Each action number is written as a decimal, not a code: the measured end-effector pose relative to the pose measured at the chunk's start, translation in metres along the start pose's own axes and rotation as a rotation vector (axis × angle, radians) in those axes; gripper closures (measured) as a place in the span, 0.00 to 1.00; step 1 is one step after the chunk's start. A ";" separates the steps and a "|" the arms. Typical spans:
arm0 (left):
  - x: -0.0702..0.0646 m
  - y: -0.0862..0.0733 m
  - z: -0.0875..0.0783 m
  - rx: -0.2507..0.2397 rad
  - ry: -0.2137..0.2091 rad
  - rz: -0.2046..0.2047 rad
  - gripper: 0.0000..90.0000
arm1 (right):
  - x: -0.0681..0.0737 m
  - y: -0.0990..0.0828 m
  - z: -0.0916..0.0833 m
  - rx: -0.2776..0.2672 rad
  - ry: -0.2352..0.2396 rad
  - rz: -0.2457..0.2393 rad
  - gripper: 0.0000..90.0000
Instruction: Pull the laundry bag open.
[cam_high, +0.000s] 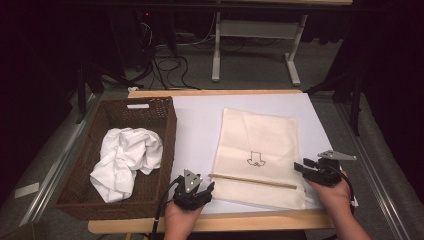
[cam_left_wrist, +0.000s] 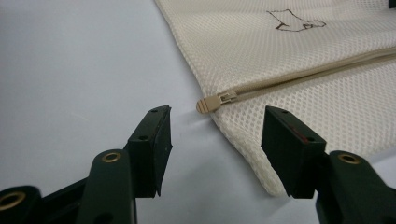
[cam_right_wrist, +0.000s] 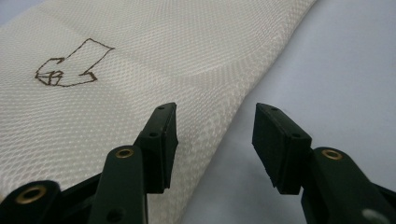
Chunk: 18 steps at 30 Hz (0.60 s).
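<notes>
Item: cream mesh laundry bag (cam_high: 257, 152), laid flat on the white table sheet (cam_high: 197, 122), to the right of a wicker basket (cam_high: 165, 150) in which a crumpled white garment (cam_high: 127, 160) is held. A zipper (cam_high: 252, 181) is run across the near end; its pull tab (cam_left_wrist: 212, 102) is seen at the bag's left edge. Left gripper (cam_high: 200, 192) is held just short of that tab, jaws parted, nothing between them. Right gripper (cam_high: 307, 170) is held at the bag's right edge, jaws likewise apart and empty; contact with the fabric cannot be told. Handling is judged light, limp and easily bunched. Recommended holds: the pull tab, with the fabric pinched beside it.
</notes>
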<state>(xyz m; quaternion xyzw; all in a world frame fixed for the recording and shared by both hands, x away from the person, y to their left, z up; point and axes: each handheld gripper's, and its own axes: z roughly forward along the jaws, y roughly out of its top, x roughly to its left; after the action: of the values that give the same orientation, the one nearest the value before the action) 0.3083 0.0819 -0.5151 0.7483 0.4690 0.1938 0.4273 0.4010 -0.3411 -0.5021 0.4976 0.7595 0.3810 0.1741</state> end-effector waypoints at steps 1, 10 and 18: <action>-0.001 -0.001 0.001 0.008 -0.005 -0.001 0.48 | 0.000 0.001 0.002 0.001 -0.002 -0.005 0.57; -0.024 -0.007 0.014 0.092 -0.035 0.093 0.75 | -0.001 0.009 0.018 0.067 0.018 -0.028 0.98; -0.020 0.003 0.023 0.089 0.026 0.136 0.97 | -0.003 0.017 0.023 0.050 -0.013 -0.049 0.99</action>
<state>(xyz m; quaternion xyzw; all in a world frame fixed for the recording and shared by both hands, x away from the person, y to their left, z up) 0.3165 0.0536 -0.5236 0.7940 0.4307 0.2108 0.3736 0.4272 -0.3310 -0.5045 0.4853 0.7798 0.3542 0.1757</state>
